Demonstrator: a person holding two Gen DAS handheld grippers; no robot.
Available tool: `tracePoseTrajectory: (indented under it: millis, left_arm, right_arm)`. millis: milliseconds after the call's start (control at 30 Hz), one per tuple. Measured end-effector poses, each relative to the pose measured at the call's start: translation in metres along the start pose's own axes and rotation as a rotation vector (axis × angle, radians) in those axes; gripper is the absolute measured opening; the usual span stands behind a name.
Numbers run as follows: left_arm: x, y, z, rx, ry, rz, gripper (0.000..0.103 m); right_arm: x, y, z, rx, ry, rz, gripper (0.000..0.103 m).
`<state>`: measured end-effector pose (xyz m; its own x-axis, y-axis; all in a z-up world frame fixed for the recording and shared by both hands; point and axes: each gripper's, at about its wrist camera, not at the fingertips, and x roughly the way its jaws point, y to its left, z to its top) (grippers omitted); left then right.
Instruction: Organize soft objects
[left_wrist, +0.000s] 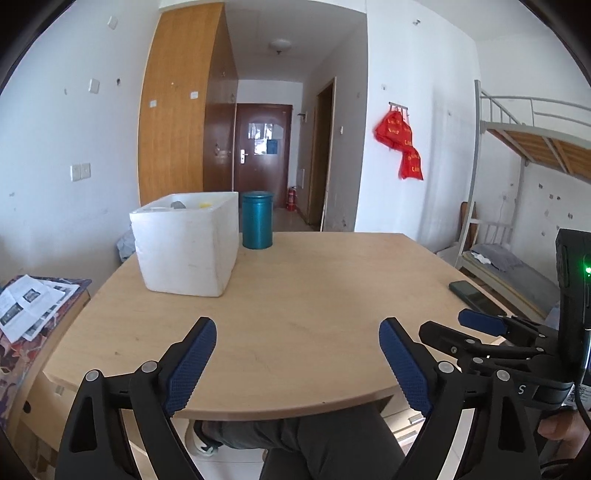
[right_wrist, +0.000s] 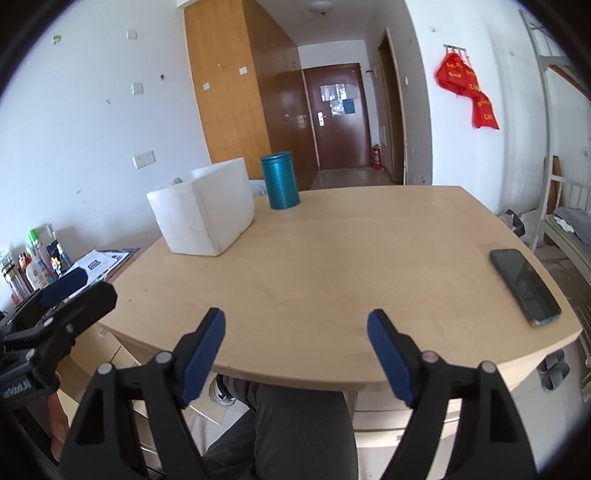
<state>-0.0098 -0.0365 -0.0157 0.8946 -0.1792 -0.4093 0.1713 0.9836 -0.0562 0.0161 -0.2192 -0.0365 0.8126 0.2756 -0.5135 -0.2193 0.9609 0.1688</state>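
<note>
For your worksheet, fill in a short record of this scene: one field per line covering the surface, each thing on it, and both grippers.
surface: wooden table
container: white foam box, far left, open top, grey and yellow items partly visible inside
beside box: teal canister, upright, lid on
right edge: dark phone, lying flat
left gripper: open, nothing between its jaws
right gripper: open, nothing between its jaws
under table: person's leg

The left gripper (left_wrist: 297, 363) and right gripper (right_wrist: 295, 354) look alike: black plastic arms with silver rivets and ribbed dark-blue pads (left_wrist: 190, 363). The right one's handle carries a green light (left_wrist: 588, 271). The person wears dark grey trousers (right_wrist: 295, 435).
</note>
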Motion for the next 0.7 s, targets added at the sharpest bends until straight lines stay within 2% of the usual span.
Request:
tracePoseTrajectory:
  millis: [200, 367, 533, 600, 700]
  left_arm:
    - [-0.017, -0.003, -0.01, 0.0, -0.055, 0.002, 0.097]
    - [-0.04, -0.002, -0.016, 0.001, -0.136, 0.03, 0.101]
    - [-0.063, -0.005, -0.015, -0.002, -0.186, 0.024, 0.103]
    - [-0.071, -0.006, -0.015, 0.002, -0.212, 0.043, 0.103]
    - [-0.08, -0.006, -0.014, -0.005, -0.247, 0.058, 0.103]
  right_arm:
    - [-0.025, 0.003, -0.007, -0.012, -0.08, -0.02, 0.086]
    - [-0.047, 0.01, -0.008, -0.04, -0.162, -0.039, 0.087]
    - [-0.069, 0.014, -0.009, -0.036, -0.258, -0.016, 0.088]
    - [-0.073, 0.017, -0.009, -0.044, -0.287, -0.02, 0.101]
    - [-0.082, 0.022, -0.008, -0.051, -0.338, -0.03, 0.103]
